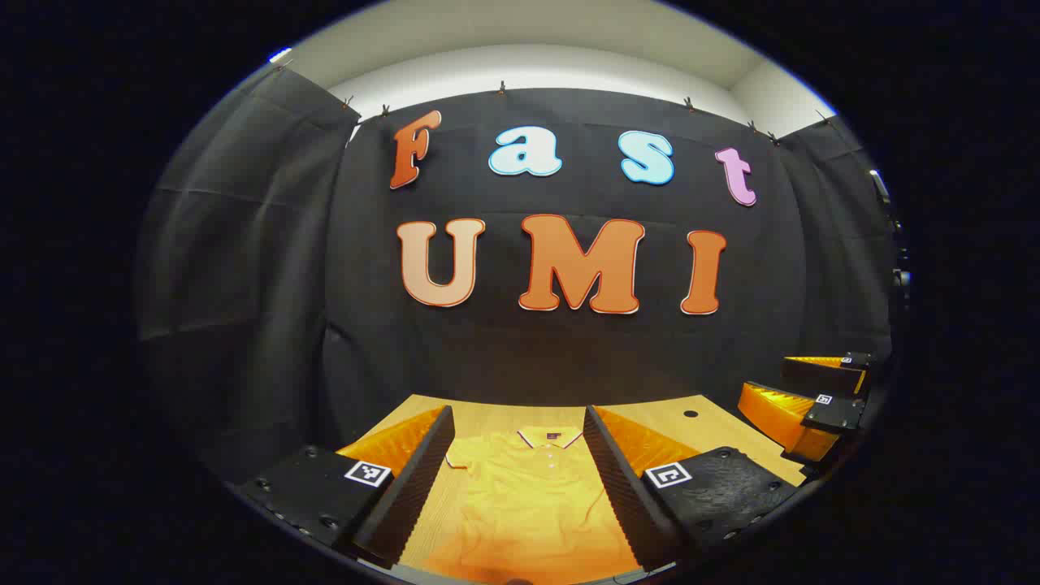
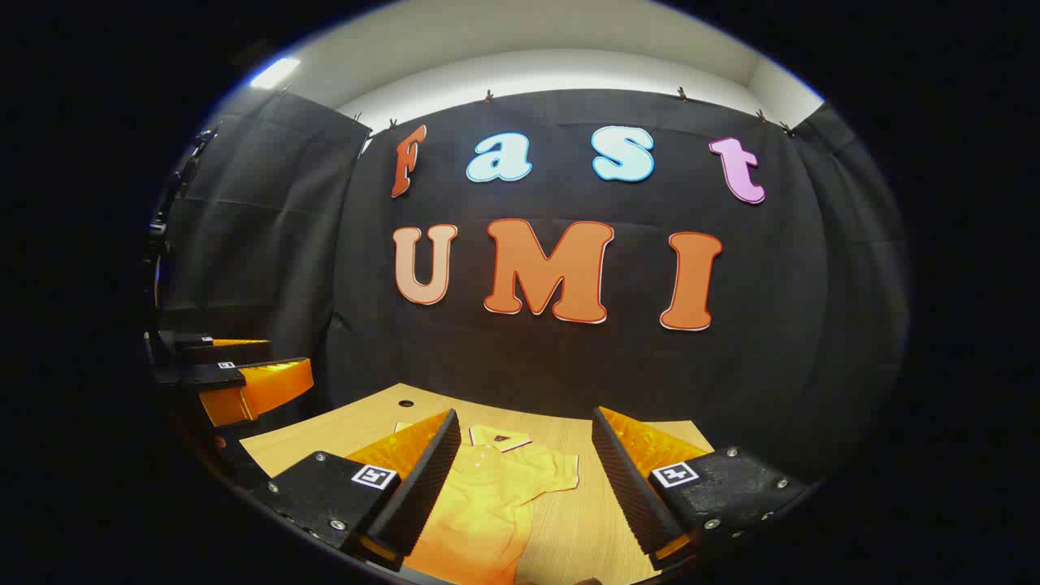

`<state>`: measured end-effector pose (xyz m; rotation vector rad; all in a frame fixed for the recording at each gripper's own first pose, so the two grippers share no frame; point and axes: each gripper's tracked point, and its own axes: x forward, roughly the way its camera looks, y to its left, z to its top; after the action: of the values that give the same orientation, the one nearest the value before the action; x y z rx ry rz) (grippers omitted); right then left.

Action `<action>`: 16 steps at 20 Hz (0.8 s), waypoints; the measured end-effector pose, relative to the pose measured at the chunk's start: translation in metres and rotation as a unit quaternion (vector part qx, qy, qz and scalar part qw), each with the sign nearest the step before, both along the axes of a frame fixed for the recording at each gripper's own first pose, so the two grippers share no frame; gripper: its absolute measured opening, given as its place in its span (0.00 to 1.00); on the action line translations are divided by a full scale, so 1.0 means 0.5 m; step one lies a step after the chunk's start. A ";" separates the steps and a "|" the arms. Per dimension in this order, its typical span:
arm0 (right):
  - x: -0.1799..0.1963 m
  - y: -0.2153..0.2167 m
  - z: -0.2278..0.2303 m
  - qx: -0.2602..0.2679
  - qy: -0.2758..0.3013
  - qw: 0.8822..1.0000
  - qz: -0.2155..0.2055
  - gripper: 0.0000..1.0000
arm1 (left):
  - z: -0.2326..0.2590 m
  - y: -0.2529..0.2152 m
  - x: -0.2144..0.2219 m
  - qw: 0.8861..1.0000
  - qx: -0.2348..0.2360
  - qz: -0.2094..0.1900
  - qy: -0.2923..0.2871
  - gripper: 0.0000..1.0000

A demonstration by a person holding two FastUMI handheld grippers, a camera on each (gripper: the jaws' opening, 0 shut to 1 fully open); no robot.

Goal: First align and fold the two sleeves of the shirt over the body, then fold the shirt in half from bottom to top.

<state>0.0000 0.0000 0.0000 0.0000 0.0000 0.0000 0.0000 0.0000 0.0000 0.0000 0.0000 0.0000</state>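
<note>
- Yellow short-sleeved polo shirt (image 1: 528, 487) lies flat on light wooden table (image 1: 715, 422), bottom centre of both views.
- Left gripper (image 1: 520, 479) & right gripper (image 2: 524, 487): jaws spread wide, holding nothing, above the shirt.
- Sleeve fold first: pinch right sleeve (image 2: 561, 471) by its hem, lay it square over the body.

Both views look forward, low over the table (image 1: 487, 414); they share the shirt (image 1: 528, 496).

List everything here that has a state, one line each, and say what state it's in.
shirt: lying flat on the table, collar toward the wall, not yet folded in half
right sleeve: spread out to the side on the wood, not folded over the body
left gripper: open, above the shirt, holding nothing
right gripper: open, above the shirt, holding nothing
table: bearing the shirt
</note>
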 end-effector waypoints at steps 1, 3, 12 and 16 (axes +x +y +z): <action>0.005 -0.003 -0.004 0.003 0.000 1.000 0.004 0.98 | -0.007 -0.004 0.001 1.000 0.002 0.004 0.000 0.98; 0.016 -0.001 -0.030 0.010 0.012 1.000 0.014 0.98 | -0.014 -0.005 0.005 1.000 0.010 0.014 0.000 0.98; 0.073 0.018 -0.019 0.006 -0.003 1.000 -0.005 0.98 | -0.029 0.013 0.084 1.000 0.017 0.001 -0.015 0.98; 0.109 0.048 -0.035 0.004 0.009 1.000 -0.011 0.99 | -0.056 0.023 0.119 0.999 0.027 -0.020 -0.008 0.98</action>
<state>0.0547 0.0241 -0.0177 0.0080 0.0172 -0.0222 0.0597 0.0115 -0.0281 0.0546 -0.0156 -0.0406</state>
